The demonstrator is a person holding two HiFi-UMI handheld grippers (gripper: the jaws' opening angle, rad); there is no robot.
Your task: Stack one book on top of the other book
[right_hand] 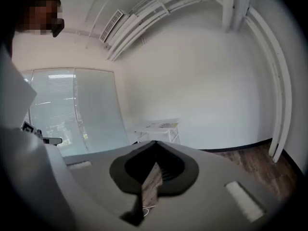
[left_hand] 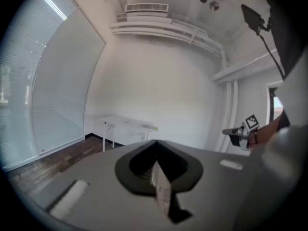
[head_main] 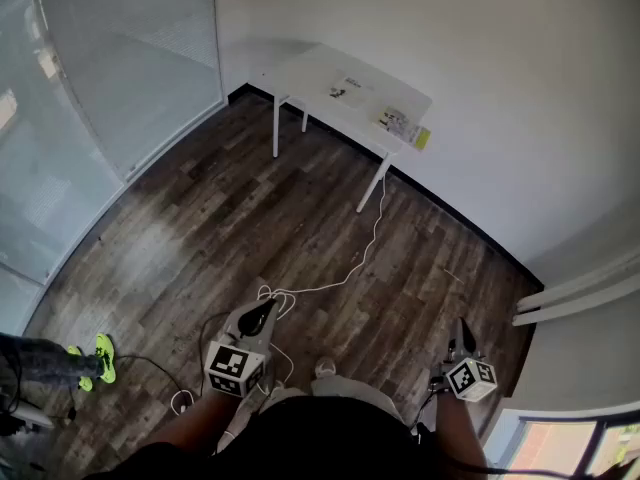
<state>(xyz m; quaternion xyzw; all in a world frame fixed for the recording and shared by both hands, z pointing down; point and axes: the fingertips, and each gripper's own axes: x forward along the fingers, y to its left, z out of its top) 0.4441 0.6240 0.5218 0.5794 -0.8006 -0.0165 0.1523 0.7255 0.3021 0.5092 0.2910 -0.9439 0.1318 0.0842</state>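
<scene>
Far ahead, one book (head_main: 350, 90) and the other book (head_main: 400, 124) are laid apart along the white table (head_main: 305, 73). Well short of that table, left gripper (head_main: 268, 310) and right gripper (head_main: 461, 330) are held clenched, empty, neither plainly nearer.

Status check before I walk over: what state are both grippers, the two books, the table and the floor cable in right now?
left gripper: jaws shut, nothing held.
right gripper: jaws shut, nothing held.
mid-table book: lying flat, apart from the other, not stacked.
end book: lying flat near the table's end, nothing on it.
table: upright by the wall, far from both grippers.
cable: loose on the floor.
</scene>
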